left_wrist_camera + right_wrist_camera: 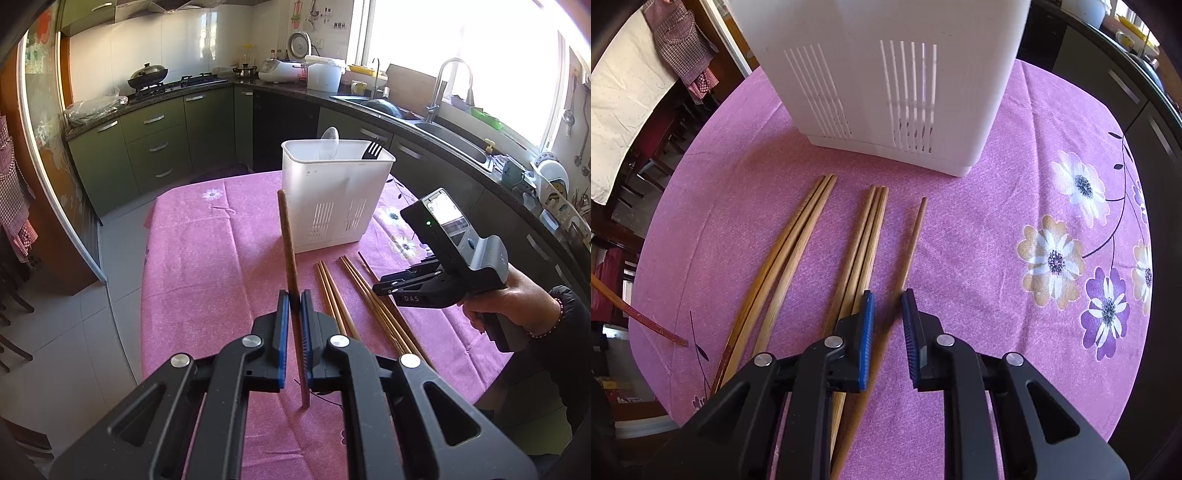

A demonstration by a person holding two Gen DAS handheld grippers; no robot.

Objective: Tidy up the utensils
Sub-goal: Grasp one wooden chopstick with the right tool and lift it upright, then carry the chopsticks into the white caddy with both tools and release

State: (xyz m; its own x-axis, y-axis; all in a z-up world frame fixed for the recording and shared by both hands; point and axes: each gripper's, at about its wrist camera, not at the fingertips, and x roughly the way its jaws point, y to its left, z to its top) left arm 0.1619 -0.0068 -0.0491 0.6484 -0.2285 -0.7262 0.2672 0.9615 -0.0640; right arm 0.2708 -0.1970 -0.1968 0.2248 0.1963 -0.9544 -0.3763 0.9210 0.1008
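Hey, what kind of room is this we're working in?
A home kitchen, most likely: a wok on the stove, a sink with a tall faucet under the window, and green cabinets along the counter.

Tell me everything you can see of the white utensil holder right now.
The holder is a tall white plastic bin, open on top, with two panels of vertical drain slots low on its front wall. It stands upright on the pink tablecloth, beyond the loose chopsticks, which stop short of its base. A clear spoon and a black fork stick up inside. Neither set of tongs touches it.
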